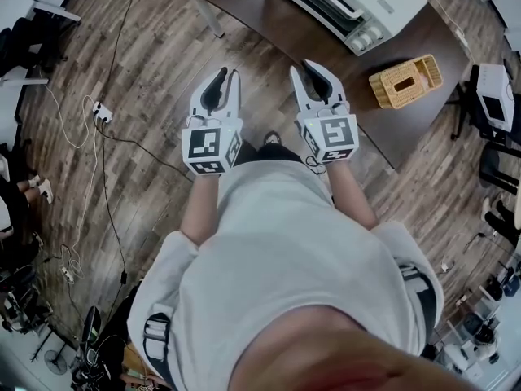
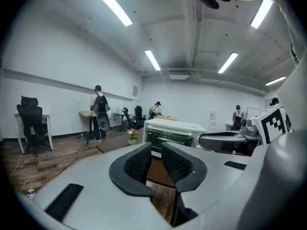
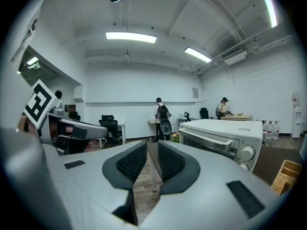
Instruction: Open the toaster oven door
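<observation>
**Tool state**
- Left tool (image 1: 229, 78): the jaws stand a narrow gap apart, with nothing between the pads.
- Right tool (image 1: 310, 70): the jaws also stand slightly apart and are empty.
- Both tools are held side by side in the air ahead of the person's chest and touch nothing.
- In the head view, the left tool's tips show over the wooden floor (image 1: 146, 96). The right tool's tips overlap the near edge of the desk (image 1: 236, 2).

**Task item**
- Toaster oven (image 1: 346, 2): white, standing on the desk, well apart from both tools.
- The head view cuts off its rear part at the top edge.
- Door (image 3: 213, 145): closed, with the handle (image 3: 218, 137) along its upper edge. The knobs (image 3: 247, 153) sit to the right of the door.
- In the left gripper view, the left tool's jaws hide the oven's lower part, and the right tool covers its right end.

**Other items**
- Wicker basket (image 1: 405, 81): on the desk to the right of the oven, not touching it. Its contents cannot be made out, and the right gripper view cuts it off at the frame edge.
- People in the background are too small to describe
</observation>
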The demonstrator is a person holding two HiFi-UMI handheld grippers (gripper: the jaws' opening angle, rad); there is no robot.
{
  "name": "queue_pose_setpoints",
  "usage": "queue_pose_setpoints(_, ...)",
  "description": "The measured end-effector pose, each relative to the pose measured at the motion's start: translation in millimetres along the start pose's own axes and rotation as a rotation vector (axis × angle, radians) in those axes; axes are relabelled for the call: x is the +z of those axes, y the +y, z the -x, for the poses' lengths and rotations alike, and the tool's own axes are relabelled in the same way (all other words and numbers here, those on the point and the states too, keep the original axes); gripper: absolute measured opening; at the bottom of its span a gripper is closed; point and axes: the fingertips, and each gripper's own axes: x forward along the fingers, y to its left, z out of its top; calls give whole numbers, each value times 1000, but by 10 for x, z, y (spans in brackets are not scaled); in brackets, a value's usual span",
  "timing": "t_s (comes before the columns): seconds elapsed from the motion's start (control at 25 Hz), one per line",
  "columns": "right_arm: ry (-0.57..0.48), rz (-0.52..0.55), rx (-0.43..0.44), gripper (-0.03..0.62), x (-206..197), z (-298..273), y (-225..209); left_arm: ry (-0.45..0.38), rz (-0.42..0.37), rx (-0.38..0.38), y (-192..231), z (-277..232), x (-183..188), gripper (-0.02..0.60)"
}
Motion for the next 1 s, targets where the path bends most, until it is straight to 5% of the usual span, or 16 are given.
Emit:
queue_pose_setpoints(0.36, 19, 2, -24, 71, 13, -566, -311, 4, 9, -27, 303, -623, 117, 60)
queue_pose_setpoints(1.0, 107, -60, -221, 72, 48, -1846, -757, 54, -11, -290, 1117, -2144, 508, 60)
